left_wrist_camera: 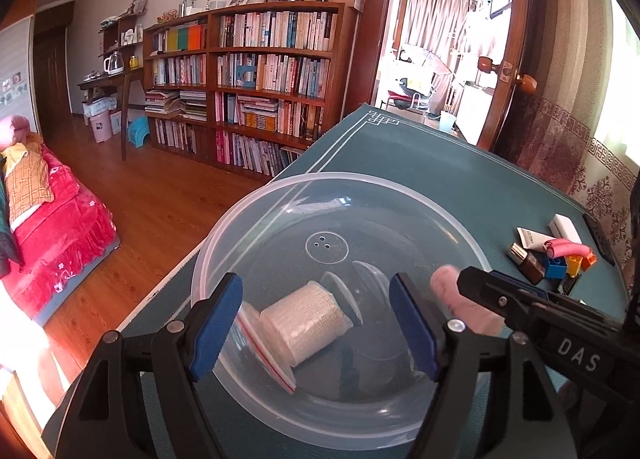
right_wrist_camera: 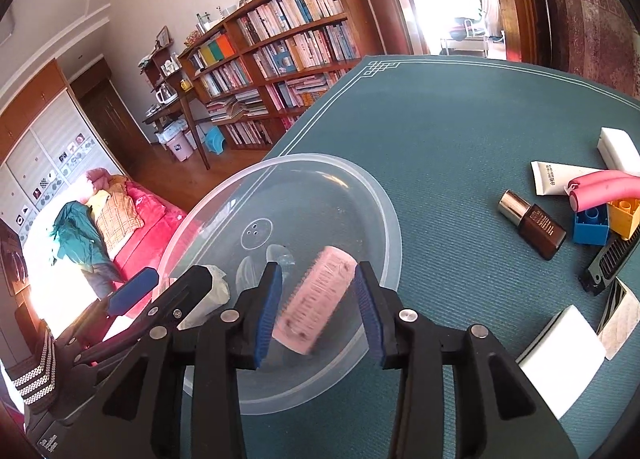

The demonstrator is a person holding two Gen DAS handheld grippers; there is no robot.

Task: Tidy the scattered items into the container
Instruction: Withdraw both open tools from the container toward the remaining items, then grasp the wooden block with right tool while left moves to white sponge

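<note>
Right tongs (right_wrist_camera: 316,311) hang open over the clear bowl (right_wrist_camera: 384,195), pink roller (right_wrist_camera: 316,299) loose between the pads — drop underway. Left tongs (left_wrist_camera: 316,323) gape above the bandage roll (left_wrist_camera: 304,323). Next: fetch the bottle (right_wrist_camera: 532,225) from the desk (right_wrist_camera: 440,119).

The bench (right_wrist_camera: 460,131) (teal cloth, white border) carries a clear bowl (right_wrist_camera: 384,199) near its left edge; bottle (right_wrist_camera: 534,225), tube (right_wrist_camera: 560,177) and blocks (right_wrist_camera: 592,225) cluster at the right edge.
</note>
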